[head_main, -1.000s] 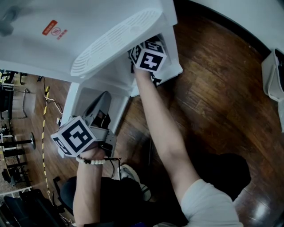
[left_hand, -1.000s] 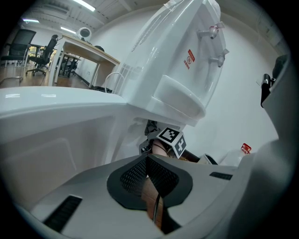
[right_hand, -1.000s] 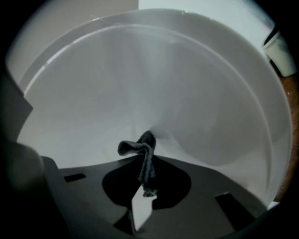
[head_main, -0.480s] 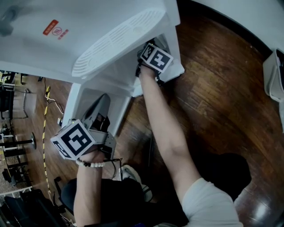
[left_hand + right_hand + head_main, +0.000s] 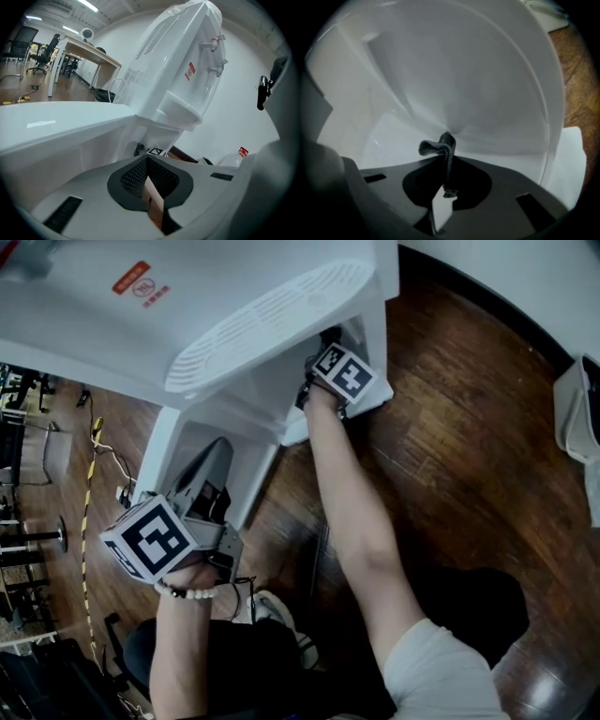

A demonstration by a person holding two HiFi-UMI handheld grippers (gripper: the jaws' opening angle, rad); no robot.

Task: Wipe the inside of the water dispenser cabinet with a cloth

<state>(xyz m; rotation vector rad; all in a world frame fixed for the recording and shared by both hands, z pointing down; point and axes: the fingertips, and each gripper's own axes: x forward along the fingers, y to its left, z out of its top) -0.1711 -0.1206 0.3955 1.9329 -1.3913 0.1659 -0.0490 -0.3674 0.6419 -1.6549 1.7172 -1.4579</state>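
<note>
Head view: flat indoor light, wood floor (image 5: 469, 446) glossy at lower right. Left gripper view: ceiling strip lights (image 5: 89, 4) glare; dispenser (image 5: 183, 65) bright, sharp. Right gripper view: cabinet wall (image 5: 454, 65) dim, grey, soft; cloth (image 5: 443, 145) near-silhouette. Both my gripper views bend fisheye, corners black.

The water dispenser (image 5: 234, 296) is white, with a red label (image 5: 131, 277) and a pattern of fine slots on its tray. Inside, the cabinet (image 5: 440, 70) is plain white. The cloth (image 5: 431, 146) is dark grey. The left gripper (image 5: 147, 161) and right gripper (image 5: 446, 164) are grey with black pads, and their cubes carry black-and-white squares. The floor (image 5: 450, 427) is dark brown wood grain.
</note>
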